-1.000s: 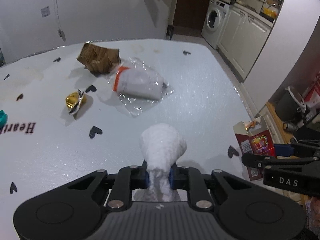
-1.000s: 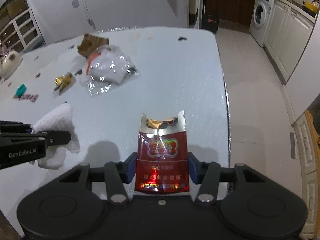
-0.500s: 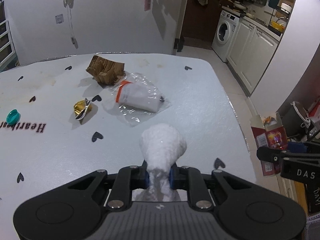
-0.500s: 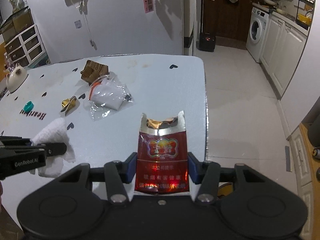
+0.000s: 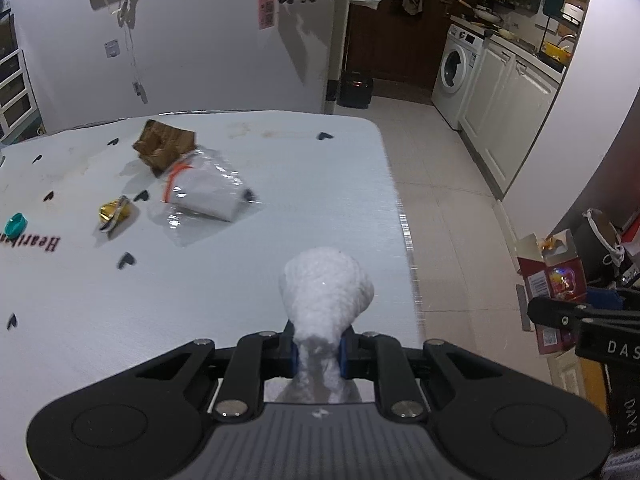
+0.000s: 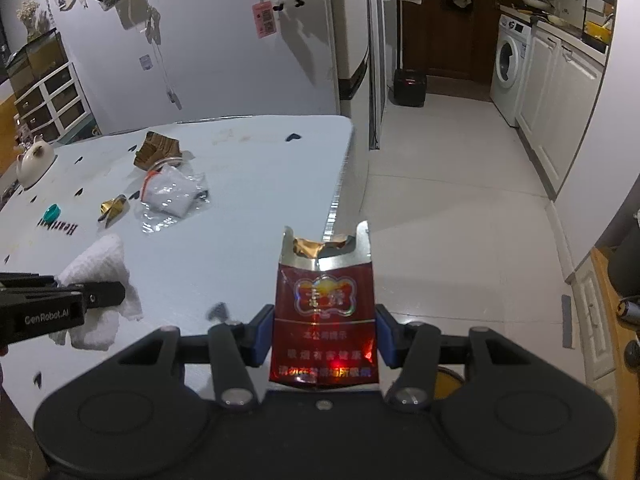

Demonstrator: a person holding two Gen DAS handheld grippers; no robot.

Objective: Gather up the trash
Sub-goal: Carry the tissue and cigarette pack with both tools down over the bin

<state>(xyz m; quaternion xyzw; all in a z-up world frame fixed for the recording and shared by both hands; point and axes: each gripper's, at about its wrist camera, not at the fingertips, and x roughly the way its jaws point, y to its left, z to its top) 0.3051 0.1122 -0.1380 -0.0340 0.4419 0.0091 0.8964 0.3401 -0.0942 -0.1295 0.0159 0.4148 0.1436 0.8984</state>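
Note:
My left gripper (image 5: 318, 354) is shut on a crumpled white tissue (image 5: 326, 280), held above the near right corner of the white table (image 5: 280, 184). My right gripper (image 6: 324, 336) is shut on a torn red cigarette pack (image 6: 324, 304), out past the table's right edge over the floor. The same pack (image 5: 550, 280) shows at the right of the left wrist view, and the tissue (image 6: 98, 272) at the left of the right wrist view. Left on the table are a brown crumpled paper (image 5: 164, 144), a clear plastic bag (image 5: 204, 196), a gold wrapper (image 5: 114, 214) and a teal cap (image 5: 16, 224).
A white teapot (image 6: 34, 160) stands at the table's far left. Tiled floor (image 6: 448, 208) lies to the right, with a washing machine (image 6: 510, 68) and white cabinets (image 6: 560, 100) beyond. A dark bin with a bag (image 5: 600, 240) sits low on the right.
Both grippers have pulled back and to the right, rising from the table with the tissue and the pack. The right one now hangs beyond the table edge.

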